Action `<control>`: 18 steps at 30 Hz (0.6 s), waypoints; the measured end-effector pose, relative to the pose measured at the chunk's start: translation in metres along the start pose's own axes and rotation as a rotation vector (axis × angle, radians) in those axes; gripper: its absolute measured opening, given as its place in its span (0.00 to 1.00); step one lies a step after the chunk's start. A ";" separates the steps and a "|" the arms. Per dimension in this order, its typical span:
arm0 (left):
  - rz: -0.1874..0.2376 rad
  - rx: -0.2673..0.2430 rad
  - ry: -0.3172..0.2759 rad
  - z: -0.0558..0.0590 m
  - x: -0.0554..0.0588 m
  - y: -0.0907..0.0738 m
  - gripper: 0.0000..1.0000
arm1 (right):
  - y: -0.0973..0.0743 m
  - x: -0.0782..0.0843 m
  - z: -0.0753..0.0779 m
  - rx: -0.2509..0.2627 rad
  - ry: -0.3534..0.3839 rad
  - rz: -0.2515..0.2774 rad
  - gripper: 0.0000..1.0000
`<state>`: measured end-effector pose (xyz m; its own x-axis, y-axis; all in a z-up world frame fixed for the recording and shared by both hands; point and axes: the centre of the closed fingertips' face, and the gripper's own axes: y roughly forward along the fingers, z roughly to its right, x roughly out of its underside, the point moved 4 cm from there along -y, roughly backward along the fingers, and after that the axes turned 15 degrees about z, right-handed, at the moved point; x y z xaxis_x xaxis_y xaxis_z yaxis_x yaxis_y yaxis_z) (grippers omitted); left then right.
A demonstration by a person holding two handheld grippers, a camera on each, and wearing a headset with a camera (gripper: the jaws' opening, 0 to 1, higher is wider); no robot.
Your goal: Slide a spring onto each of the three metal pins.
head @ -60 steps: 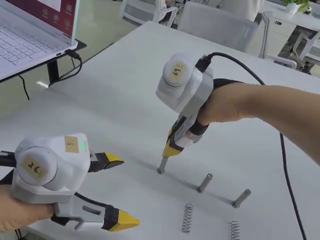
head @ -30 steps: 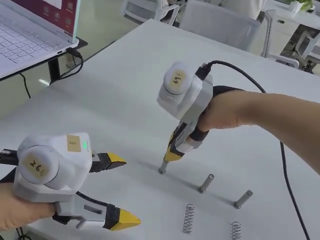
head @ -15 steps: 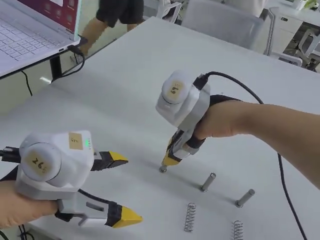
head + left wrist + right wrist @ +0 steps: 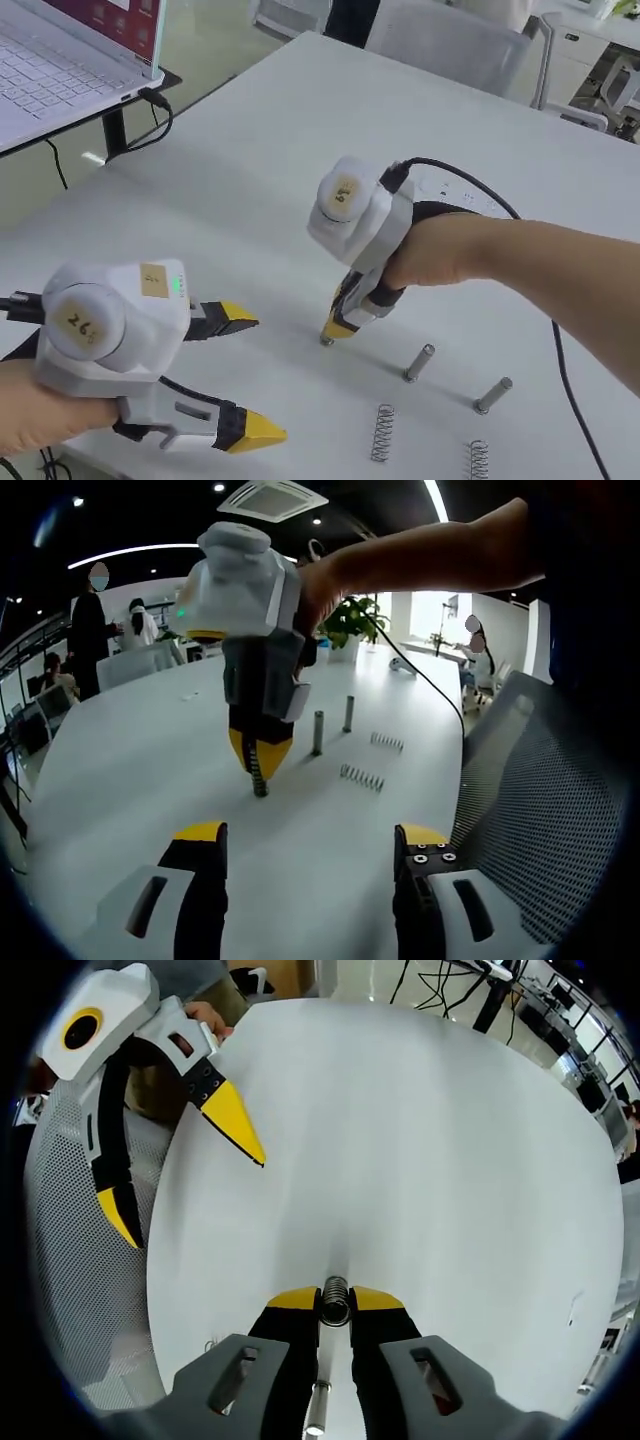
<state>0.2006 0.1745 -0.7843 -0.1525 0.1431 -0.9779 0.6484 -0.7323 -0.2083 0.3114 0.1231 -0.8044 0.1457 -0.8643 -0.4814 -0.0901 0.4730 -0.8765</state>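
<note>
My right gripper (image 4: 333, 331) points down at the leftmost metal pin (image 4: 326, 341), shut on a spring (image 4: 335, 1300) whose coils show between its yellow tips (image 4: 296, 1300). From the left gripper view the spring (image 4: 260, 778) sits around that pin under the right gripper (image 4: 258, 762). Two bare pins (image 4: 418, 362) (image 4: 493, 395) stand to the right. Two loose springs (image 4: 381, 432) (image 4: 478, 459) lie in front of them. My left gripper (image 4: 258, 378) hovers open at the near left with nothing between its fingers (image 4: 200, 842).
A laptop (image 4: 60, 60) sits on a separate stand at the far left. The right gripper's black cable (image 4: 560, 330) trails across the white table (image 4: 250, 150). Chairs (image 4: 450, 45) stand beyond the table's far edge.
My right gripper has sunk lower over the leftmost pin with the spring, so less of the pin shows. The left gripper has stayed open in place.
</note>
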 end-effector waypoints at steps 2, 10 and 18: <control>0.000 0.002 -0.003 0.000 0.000 0.000 0.63 | 0.002 0.002 0.000 -0.002 -0.003 -0.002 0.09; -0.005 0.003 -0.007 0.001 0.002 -0.001 0.63 | 0.004 0.004 -0.001 -0.003 0.003 0.012 0.09; -0.002 0.003 -0.009 -0.001 0.001 0.000 0.62 | 0.004 0.004 -0.003 -0.005 0.003 0.021 0.10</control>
<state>0.2009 0.1755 -0.7855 -0.1608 0.1385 -0.9772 0.6459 -0.7339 -0.2103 0.3083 0.1208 -0.8097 0.1406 -0.8546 -0.4999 -0.0984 0.4904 -0.8659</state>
